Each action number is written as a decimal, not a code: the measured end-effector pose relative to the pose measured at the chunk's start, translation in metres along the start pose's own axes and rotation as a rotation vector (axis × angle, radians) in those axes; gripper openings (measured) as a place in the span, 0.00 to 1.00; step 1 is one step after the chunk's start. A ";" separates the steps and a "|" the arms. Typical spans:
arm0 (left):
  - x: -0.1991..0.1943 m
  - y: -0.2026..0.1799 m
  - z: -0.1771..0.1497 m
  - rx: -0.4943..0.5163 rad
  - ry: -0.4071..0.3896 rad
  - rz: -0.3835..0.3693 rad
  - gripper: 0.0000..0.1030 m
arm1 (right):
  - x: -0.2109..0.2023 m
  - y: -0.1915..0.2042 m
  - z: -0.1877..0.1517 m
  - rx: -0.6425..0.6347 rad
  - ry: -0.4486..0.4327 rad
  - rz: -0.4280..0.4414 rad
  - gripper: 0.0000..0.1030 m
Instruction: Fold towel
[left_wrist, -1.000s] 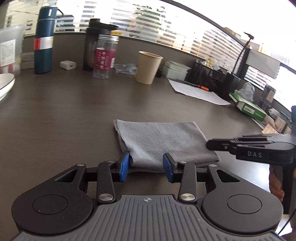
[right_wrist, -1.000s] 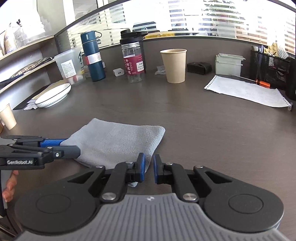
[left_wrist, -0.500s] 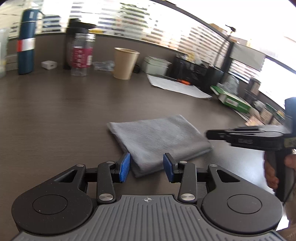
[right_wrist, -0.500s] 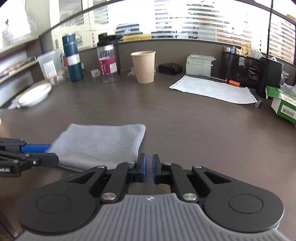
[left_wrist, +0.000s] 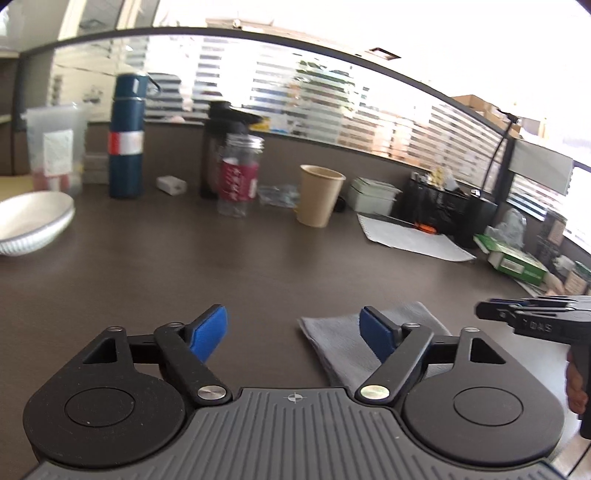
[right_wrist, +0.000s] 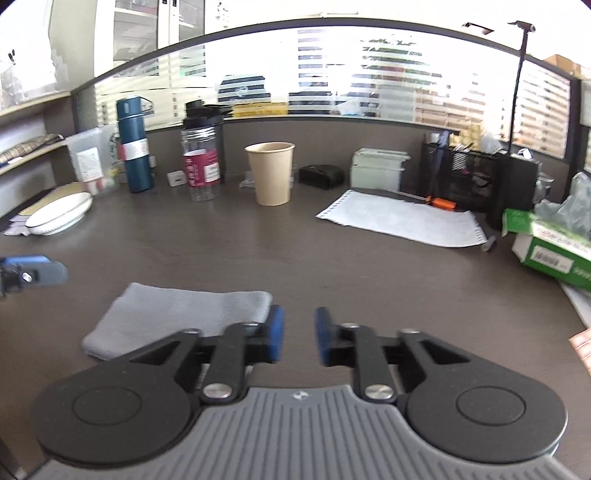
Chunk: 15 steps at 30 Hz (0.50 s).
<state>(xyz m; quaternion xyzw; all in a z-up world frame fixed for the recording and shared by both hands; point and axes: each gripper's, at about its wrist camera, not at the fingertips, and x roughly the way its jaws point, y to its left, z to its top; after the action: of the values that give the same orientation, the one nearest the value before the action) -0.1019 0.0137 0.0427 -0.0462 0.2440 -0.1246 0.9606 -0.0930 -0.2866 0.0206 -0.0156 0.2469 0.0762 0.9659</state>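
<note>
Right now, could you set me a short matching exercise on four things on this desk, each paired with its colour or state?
Things:
1. towel
2. flask
3. paper cup
4. left claw

Colour or state:
A. tan, standing upright
B. open, holding nothing
C. grey, folded, lying flat on the desk
D. dark blue, with a red and white band

Pairs: 1-C, 2-D, 3-A, 4-B
</note>
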 end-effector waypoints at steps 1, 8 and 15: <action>0.001 0.002 0.002 -0.005 -0.003 0.018 0.89 | 0.000 -0.002 0.000 -0.004 -0.005 -0.019 0.46; 0.006 0.019 0.012 -0.014 -0.036 0.160 1.00 | 0.002 -0.027 -0.001 0.045 -0.029 -0.151 0.60; 0.024 0.034 0.015 -0.011 -0.004 0.228 1.00 | 0.010 -0.052 -0.001 0.101 -0.049 -0.271 0.80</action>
<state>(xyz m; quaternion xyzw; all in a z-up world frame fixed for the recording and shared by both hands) -0.0674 0.0403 0.0400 -0.0237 0.2463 -0.0131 0.9688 -0.0769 -0.3362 0.0144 0.0015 0.2224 -0.0671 0.9726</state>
